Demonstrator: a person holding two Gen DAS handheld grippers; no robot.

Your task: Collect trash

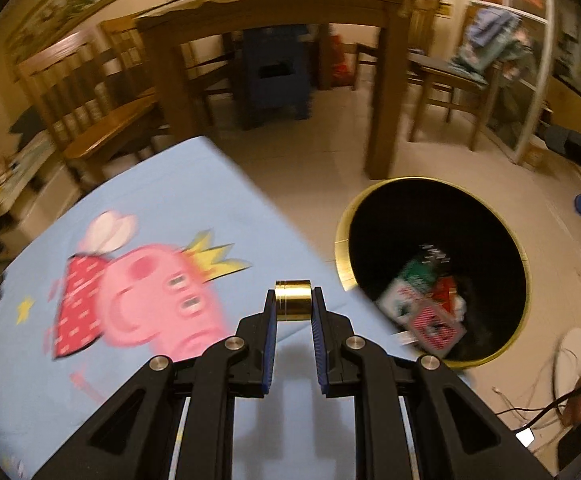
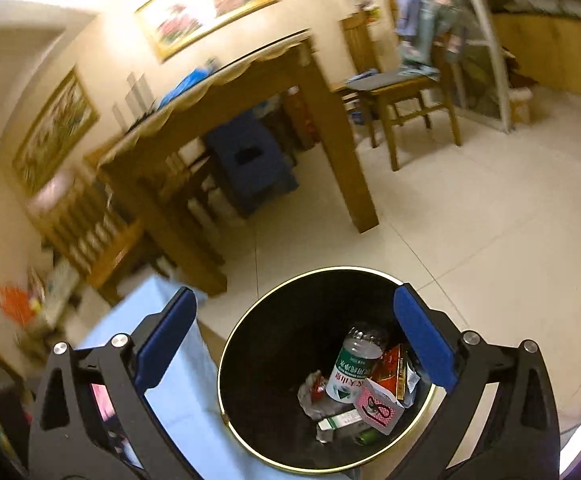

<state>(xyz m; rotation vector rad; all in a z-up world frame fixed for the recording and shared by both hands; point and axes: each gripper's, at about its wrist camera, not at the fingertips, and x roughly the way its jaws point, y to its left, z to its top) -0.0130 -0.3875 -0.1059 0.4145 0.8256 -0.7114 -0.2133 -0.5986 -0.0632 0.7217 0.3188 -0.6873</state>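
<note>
Brass: a small cylinder (image 1: 293, 300) sits pinched between the left gripper's (image 1: 293, 322) pads above the blue cloth (image 1: 162, 184), just left of the bin (image 1: 438, 268). Judged mid-carry; next, move right past the rim, then release. The right gripper (image 2: 294, 344) hangs wide open, empty, over the bin's mouth.
</note>
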